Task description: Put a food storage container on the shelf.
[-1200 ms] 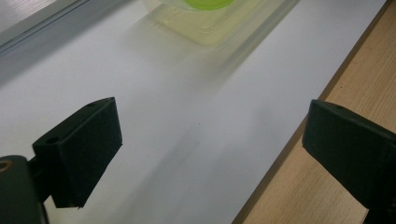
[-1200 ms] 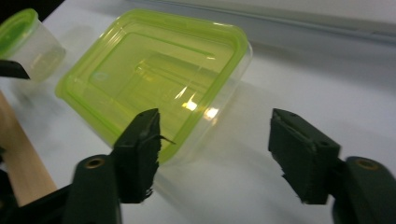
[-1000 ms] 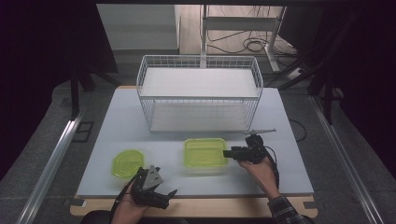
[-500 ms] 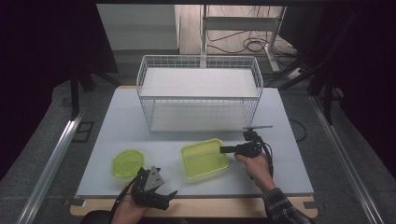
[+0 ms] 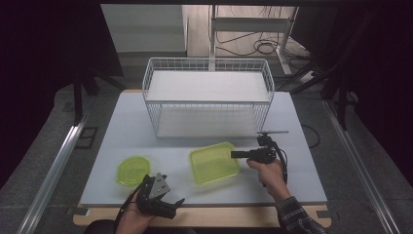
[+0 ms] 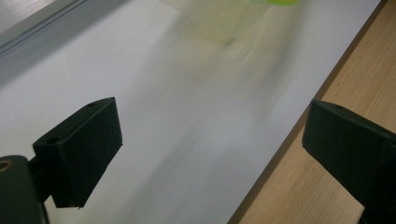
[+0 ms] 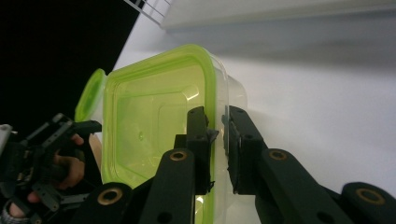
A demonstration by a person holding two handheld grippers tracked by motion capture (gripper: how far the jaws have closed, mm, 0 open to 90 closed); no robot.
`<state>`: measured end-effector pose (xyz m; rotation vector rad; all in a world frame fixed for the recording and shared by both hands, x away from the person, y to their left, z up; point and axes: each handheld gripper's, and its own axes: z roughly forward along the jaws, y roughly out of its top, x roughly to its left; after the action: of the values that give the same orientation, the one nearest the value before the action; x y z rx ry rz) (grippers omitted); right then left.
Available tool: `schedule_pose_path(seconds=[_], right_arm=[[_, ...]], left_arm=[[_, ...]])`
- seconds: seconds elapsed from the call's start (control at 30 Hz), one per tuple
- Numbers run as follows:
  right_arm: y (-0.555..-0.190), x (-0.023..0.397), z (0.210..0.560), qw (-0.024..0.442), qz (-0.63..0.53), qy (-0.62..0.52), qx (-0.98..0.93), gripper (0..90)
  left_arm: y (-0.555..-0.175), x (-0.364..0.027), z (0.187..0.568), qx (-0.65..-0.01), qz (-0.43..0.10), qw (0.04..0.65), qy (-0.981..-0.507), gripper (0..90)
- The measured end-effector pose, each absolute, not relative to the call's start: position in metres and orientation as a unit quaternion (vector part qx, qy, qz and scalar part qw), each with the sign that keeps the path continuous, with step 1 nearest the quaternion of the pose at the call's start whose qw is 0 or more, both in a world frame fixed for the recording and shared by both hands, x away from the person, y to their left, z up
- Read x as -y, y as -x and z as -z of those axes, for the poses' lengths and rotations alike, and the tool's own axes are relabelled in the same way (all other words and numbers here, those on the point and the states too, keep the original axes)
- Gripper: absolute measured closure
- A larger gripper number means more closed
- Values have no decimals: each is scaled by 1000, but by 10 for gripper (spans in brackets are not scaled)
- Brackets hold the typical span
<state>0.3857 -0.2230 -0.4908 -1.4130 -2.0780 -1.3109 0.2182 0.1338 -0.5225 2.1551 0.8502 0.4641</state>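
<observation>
Green-rimmed container (image 5: pixel 214 163), wall pinched by right tongs (image 5: pixel 234 154), sits before the wire basket (image 5: pixel 208 101) (left tongs (image 5: pixel 174 202) spread at the table's near edge).

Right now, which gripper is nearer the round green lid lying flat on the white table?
Left. The left gripper hovers open just in front of the round green lid, at the table's near edge. The right gripper is farther off, clamped on the square green container.

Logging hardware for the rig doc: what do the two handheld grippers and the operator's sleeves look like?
Both grippers are black. The left gripper carries a grey three-cornered plate on top and has blocky black pads. The right gripper has slotted black linkage arms with brass-coloured pivot pins and a black cable. A dark plaid sleeve covers the right forearm.
</observation>
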Motion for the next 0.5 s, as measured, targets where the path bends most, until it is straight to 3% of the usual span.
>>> schedule_pose_path(seconds=[0.5], right_arm=[[-386, 229, 447, 131, 500, 484, 706, 800]], left_arm=[[-218, -135, 522, -335, -182, 381, -842, 44]])
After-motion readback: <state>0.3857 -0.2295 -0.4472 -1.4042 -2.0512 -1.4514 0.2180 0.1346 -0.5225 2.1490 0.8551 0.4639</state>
